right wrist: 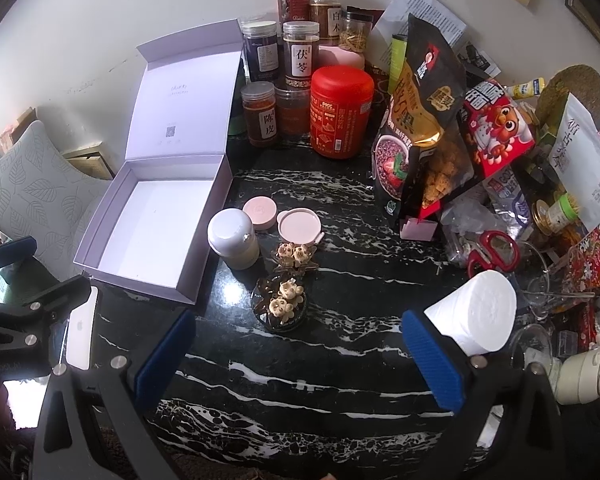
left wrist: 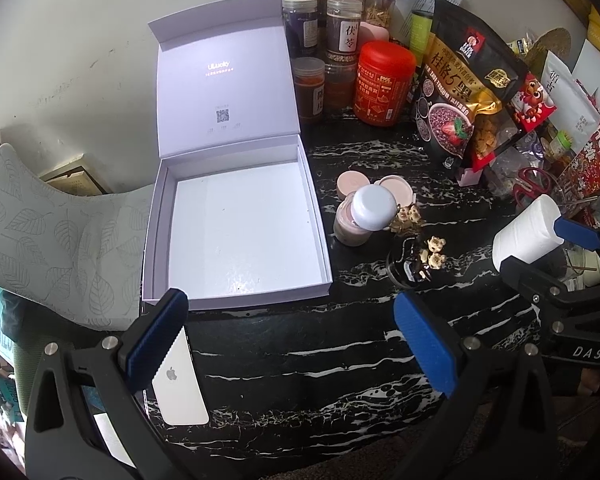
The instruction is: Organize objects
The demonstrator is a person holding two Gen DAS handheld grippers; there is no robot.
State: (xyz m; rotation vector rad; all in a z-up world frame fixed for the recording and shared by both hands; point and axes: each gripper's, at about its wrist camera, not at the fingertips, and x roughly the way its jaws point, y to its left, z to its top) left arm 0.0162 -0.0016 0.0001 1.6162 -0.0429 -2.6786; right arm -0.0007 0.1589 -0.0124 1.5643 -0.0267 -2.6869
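Observation:
An open white gift box (left wrist: 240, 232) with its lid raised lies empty at the left of the black marble counter (left wrist: 300, 360). Right of the box (right wrist: 152, 232) stand a white-capped jar (left wrist: 370, 210), a pink jar (left wrist: 350, 182) and a pink compact (left wrist: 396, 188). Two bear-decorated hair clips (right wrist: 294, 254) (right wrist: 284, 300) lie just in front of them. My left gripper (left wrist: 292, 336) is open over the counter, near the box's front edge. My right gripper (right wrist: 300, 356) hangs open in front of the clips, holding nothing.
A white device with an apple logo (left wrist: 178, 380) lies by the left finger. A white paper roll (right wrist: 476, 312) stands beside the right finger. A red canister (right wrist: 340, 112), spice jars (right wrist: 300, 56), snack bags (right wrist: 416, 120) and red scissors (right wrist: 494, 250) crowd the back and right.

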